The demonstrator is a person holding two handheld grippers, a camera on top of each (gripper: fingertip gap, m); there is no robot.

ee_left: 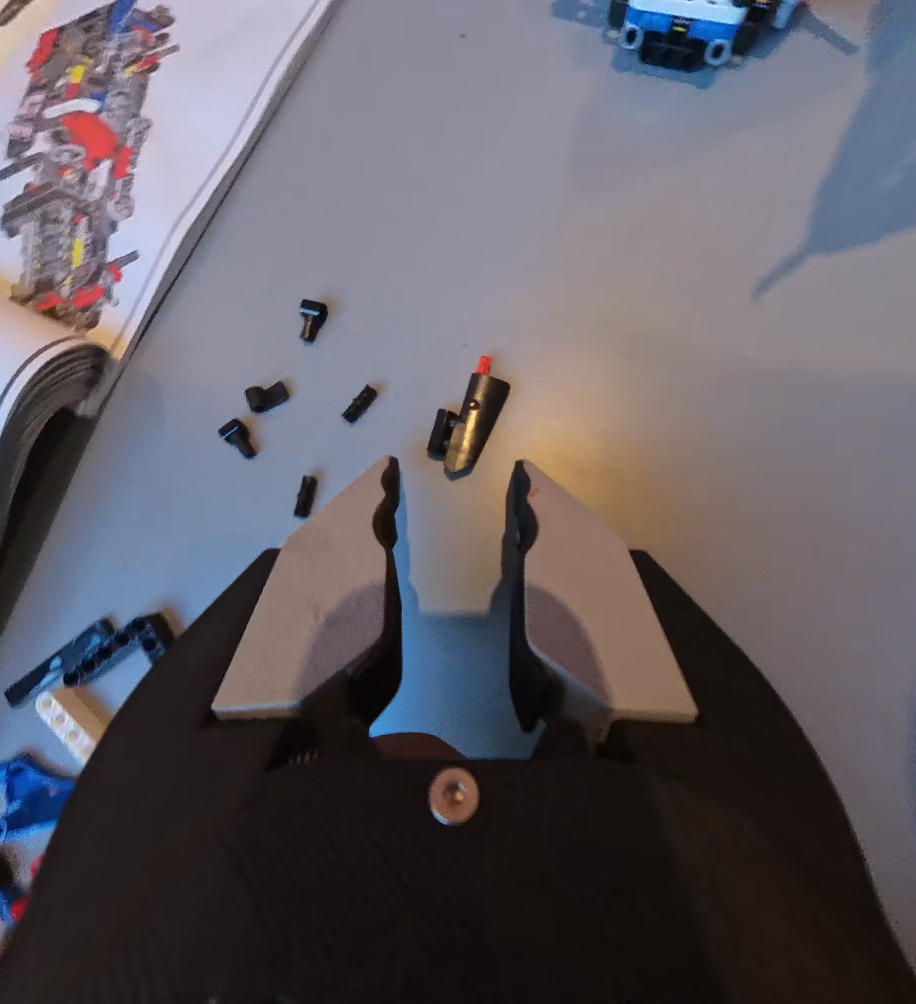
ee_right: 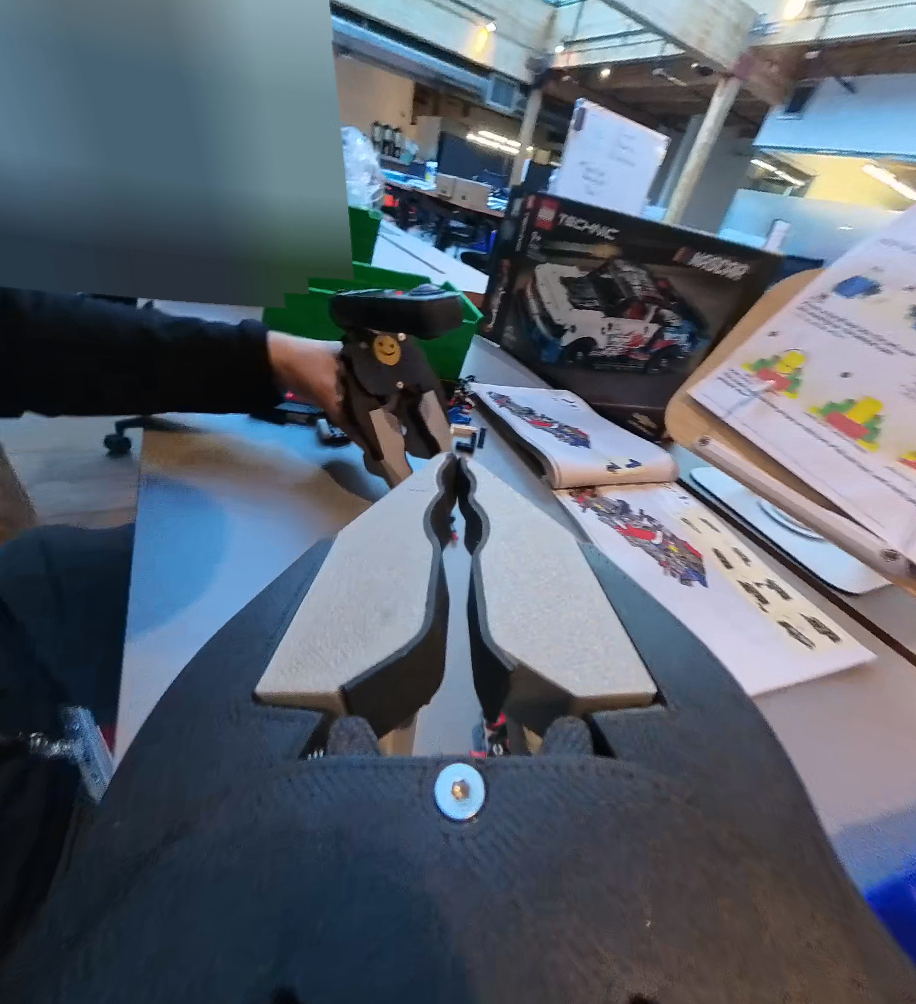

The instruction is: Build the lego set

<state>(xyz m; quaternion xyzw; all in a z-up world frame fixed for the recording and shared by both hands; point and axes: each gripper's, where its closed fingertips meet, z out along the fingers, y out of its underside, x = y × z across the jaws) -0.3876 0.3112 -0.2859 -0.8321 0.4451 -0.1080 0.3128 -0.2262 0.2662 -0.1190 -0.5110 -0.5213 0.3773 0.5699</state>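
In the left wrist view my left gripper (ee_left: pixel 456 470) is open and empty, just above the grey table (ee_left: pixel 608 271). A black piece with a red pin (ee_left: pixel 469 418) lies right in front of its tips. Several small black pins (ee_left: pixel 309 320) lie to the left of that piece. A partly built blue, white and black model (ee_left: pixel 673 27) stands at the far edge. In the right wrist view my right gripper (ee_right: pixel 456 464) is raised with its jaws shut. Bits of red and black show through the gap, and I cannot tell whether they are gripped. The left gripper (ee_right: pixel 418 456) points down at the table, held by a hand.
An open instruction booklet (ee_left: pixel 81 163) lies at the left; it also shows in the right wrist view (ee_right: pixel 570 434). Loose bricks (ee_left: pixel 10 815) lie at the near left. The set's box (ee_right: pixel 624 293), a flat printed sheet (ee_right: pixel 716 587), a clipboard with pages (ee_right: pixel 836 380) and green bins (ee_right: pixel 428 337) stand behind. My right fingertips sit around 25 cm from my left ones.
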